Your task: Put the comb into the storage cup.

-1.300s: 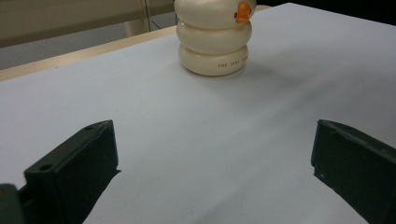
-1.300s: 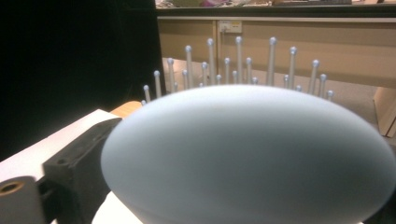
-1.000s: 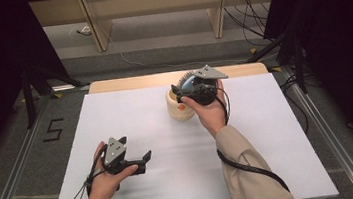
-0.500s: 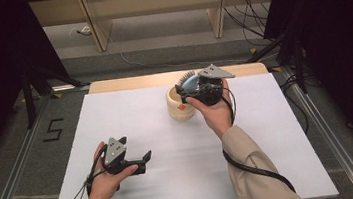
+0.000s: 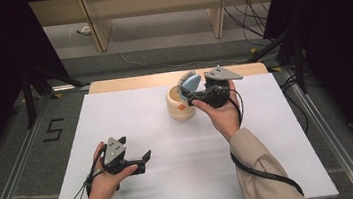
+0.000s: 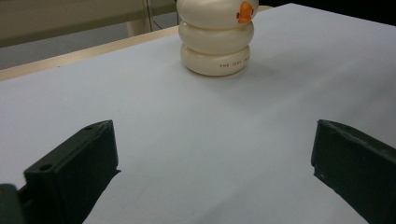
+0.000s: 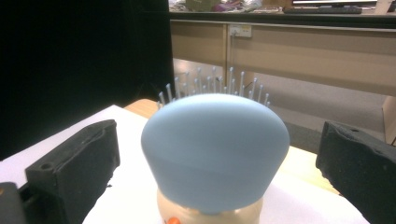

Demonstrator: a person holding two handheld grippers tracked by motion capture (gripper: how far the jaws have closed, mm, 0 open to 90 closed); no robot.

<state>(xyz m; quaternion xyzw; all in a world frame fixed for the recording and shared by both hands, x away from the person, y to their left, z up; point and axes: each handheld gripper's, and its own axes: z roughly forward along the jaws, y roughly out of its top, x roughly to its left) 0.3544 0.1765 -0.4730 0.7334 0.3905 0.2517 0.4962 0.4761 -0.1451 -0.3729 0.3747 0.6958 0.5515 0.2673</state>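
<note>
Right gripper (image 5: 188, 97) shifts right, jaws apart astride brush (image 5: 190, 83) in cup (image 5: 179, 107) near table (image 5: 269, 134) far edge; grasp pending; left gripper (image 5: 143, 158) idle, open

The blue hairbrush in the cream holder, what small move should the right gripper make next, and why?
Probably back the right gripper off. Its jaws stand open, apart from either side of the blue hairbrush, which already sits head-up in the cream holder.
</note>
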